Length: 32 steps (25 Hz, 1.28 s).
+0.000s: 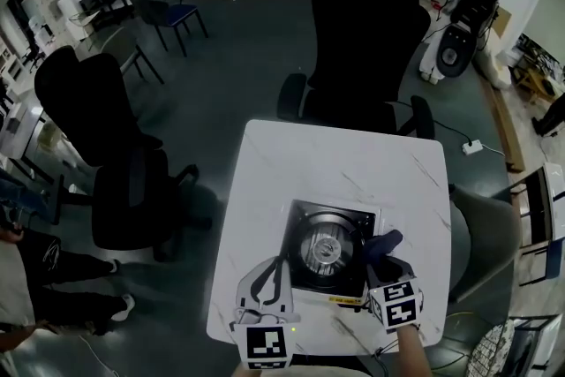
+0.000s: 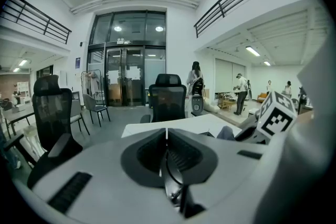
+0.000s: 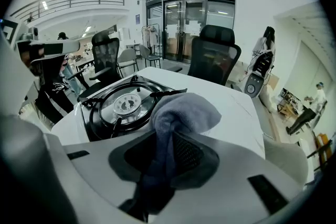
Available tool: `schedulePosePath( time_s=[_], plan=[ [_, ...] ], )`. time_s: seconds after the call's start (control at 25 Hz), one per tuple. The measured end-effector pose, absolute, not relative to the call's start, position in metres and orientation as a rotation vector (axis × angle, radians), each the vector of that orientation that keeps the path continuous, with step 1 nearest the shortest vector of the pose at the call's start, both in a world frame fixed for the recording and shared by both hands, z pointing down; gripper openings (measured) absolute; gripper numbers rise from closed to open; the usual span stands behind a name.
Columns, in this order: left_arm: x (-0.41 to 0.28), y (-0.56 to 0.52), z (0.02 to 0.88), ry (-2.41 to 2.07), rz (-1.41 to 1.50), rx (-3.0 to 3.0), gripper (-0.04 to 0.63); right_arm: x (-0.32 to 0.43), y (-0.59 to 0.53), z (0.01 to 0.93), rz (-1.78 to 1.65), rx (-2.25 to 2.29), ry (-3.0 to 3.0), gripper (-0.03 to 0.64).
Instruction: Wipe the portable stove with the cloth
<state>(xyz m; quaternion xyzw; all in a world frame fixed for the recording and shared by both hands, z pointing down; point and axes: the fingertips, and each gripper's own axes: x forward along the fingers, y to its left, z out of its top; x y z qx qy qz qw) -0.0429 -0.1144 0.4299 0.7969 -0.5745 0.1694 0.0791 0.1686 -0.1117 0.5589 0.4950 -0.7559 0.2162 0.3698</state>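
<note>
Right gripper (image 3: 167, 157) pinches the grey cloth (image 3: 181, 113), which bunches out past my jaws. The cloth is at the right edge of the portable stove (image 1: 331, 247); contact not discernible. Left gripper (image 2: 167, 139) is pressed together on nothing, near the stove's front left corner. The stove sits on the white table (image 1: 335, 159), toward my edge, with a round burner (image 3: 126, 104) in the middle of its black top.

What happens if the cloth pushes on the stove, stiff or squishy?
Probably squishy: the cloth droops in soft folds beyond the right gripper, so it looks floppy and light. It may snag on the portable stove's raised grate.
</note>
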Motion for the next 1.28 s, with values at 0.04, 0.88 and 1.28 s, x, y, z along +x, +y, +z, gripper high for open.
schedulePosePath(
  time_s=[0.04,0.88,1.28],
  plan=[
    [-0.044,-0.116,0.431,-1.718,0.509,2.384,0.021,0.170,-0.115,0.559,0.554,1.274,-1.936,0.100],
    [-0.026,-0.152,0.434,-1.624,0.488,2.415,0.021,0.192,-0.177,0.559,0.554,1.337,-1.879,0.100],
    [-0.028,-0.164,0.437,-1.625,0.508,2.427,0.021,0.200,-0.218,0.536,0.508,1.300,-1.941,0.100]
  ],
)
